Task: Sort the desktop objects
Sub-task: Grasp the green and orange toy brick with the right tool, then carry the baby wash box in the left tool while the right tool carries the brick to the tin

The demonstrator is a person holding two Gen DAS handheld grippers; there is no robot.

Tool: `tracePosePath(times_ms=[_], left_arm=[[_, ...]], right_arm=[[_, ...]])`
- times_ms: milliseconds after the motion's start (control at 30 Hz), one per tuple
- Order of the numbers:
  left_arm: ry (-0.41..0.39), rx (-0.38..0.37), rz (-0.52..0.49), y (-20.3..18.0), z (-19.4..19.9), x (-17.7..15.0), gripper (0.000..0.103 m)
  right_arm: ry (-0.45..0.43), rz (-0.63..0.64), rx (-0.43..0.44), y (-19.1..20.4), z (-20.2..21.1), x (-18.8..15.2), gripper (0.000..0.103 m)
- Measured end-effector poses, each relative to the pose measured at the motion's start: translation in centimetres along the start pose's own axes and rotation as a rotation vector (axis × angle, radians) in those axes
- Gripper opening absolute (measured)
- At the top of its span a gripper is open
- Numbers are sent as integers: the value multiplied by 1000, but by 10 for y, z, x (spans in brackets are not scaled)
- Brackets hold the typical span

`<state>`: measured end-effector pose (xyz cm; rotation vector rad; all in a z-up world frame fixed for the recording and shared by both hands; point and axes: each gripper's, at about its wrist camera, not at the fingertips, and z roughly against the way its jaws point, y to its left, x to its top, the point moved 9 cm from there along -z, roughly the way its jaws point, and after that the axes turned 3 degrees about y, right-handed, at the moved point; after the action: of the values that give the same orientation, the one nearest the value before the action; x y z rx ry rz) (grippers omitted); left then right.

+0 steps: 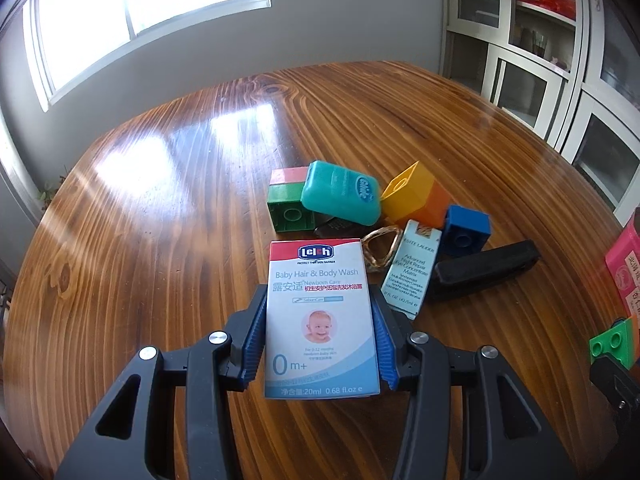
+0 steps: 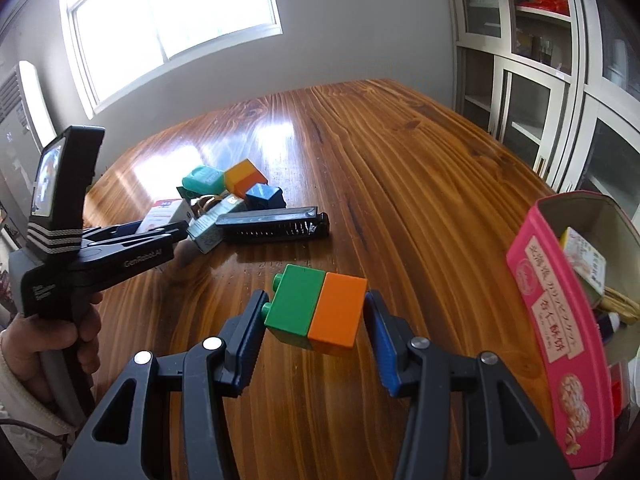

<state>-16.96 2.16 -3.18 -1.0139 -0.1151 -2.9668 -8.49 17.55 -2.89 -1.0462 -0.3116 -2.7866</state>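
Left wrist view: my left gripper (image 1: 320, 332) half-closed, pads clamping baby wash box (image 1: 320, 316), held above wooden table (image 1: 160, 220), just short of block pile (image 1: 360, 200).

Right wrist view: my right gripper (image 2: 316, 320) half-closed, gripping green-orange block (image 2: 318, 312), lifted off table, between block pile and pink tin (image 2: 560, 340).

Box and block pair lifted off the desk

A white-and-blue baby wash box (image 1: 322, 320) is held upright; a joined green-and-orange block pair (image 2: 318, 312) sits tilted, studs (image 2: 271, 296) pointing left.
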Motion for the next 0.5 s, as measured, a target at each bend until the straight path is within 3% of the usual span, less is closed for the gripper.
tracePosePath(times_ms=[500], left_arm=[[-84, -40, 12, -18, 43, 7, 50]], right_arm=[[-55, -10, 29, -7, 34, -8, 54]])
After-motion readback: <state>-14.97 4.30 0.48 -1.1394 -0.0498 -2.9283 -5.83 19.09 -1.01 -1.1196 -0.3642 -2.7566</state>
